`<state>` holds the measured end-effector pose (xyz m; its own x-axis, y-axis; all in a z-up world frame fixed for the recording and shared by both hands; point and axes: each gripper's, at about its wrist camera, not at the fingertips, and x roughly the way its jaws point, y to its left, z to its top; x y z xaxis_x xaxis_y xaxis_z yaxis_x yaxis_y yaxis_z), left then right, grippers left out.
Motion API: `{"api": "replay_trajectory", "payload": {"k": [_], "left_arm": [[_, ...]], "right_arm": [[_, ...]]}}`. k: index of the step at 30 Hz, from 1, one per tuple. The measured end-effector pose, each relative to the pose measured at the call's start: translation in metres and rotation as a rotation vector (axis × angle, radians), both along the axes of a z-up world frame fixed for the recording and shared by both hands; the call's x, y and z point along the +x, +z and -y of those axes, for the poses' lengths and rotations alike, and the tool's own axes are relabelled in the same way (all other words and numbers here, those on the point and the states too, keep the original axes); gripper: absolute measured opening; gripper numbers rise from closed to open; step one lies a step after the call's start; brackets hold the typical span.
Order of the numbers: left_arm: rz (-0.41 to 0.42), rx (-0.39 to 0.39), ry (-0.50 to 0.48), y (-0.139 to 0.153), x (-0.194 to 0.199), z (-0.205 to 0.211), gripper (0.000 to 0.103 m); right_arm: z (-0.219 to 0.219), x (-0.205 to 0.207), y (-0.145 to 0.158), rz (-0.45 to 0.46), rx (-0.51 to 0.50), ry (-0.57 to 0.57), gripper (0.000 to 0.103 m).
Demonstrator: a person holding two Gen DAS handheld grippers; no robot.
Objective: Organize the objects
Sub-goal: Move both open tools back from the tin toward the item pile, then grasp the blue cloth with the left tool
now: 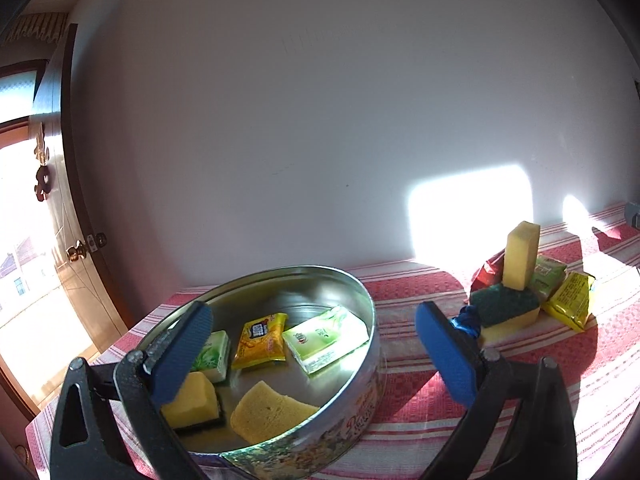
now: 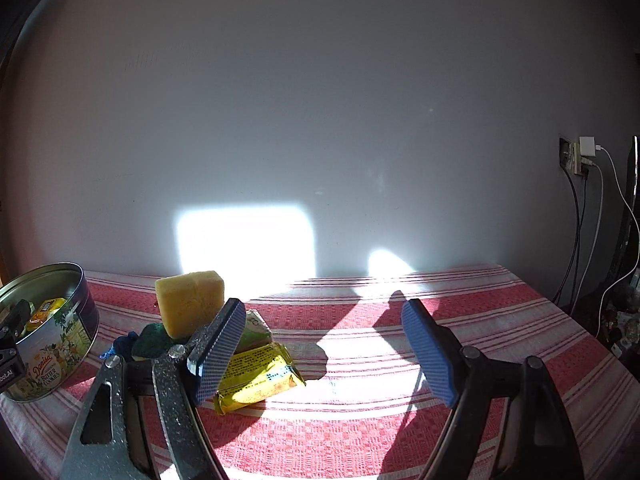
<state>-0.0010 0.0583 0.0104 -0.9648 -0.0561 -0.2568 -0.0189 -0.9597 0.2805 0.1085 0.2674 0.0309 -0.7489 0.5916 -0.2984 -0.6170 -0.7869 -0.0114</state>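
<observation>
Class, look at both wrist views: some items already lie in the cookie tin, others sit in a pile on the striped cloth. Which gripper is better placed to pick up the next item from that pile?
Probably the right gripper: open and empty, beside the yellow packet. The left gripper, also open, hangs over the cookie tin.

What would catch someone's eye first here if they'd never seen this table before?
Probably the round cookie tin at the table's left end, lid off, with sponges and snack packets inside. Next, the yellow sponge standing upright atop the pile beside it, over a green scrubber and a yellow packet. Both grippers, left and right, are open and empty.
</observation>
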Motion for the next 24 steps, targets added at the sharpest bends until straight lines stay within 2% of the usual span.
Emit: {"api": "replay_trajectory", "payload": {"k": [7, 11, 18, 21, 24], "left_arm": [[0.093, -0.033, -0.091, -0.005, -0.011, -0.047, 0.102], [0.195, -0.071, -0.123, -0.015, -0.035, -0.071, 0.101], [0.46, 0.002, -0.122, -0.037, -0.084, -0.084, 0.091], [0.484, 0.063, -0.119, -0.037, -0.089, -0.081, 0.091], [0.488, 0.061, -0.134, -0.038, -0.086, -0.08, 0.09]], "right_arm": [[-0.017, 0.002, -0.001, 0.018, -0.021, -0.004, 0.082], [-0.02, -0.001, -0.002, 0.039, -0.044, 0.015, 0.082], [-0.027, 0.0, 0.0, 0.03, -0.113, 0.036, 0.082], [-0.026, 0.001, 0.003, 0.02, -0.111, 0.04, 0.082], [-0.026, 0.004, 0.007, 0.007, -0.106, 0.036, 0.082]]}}
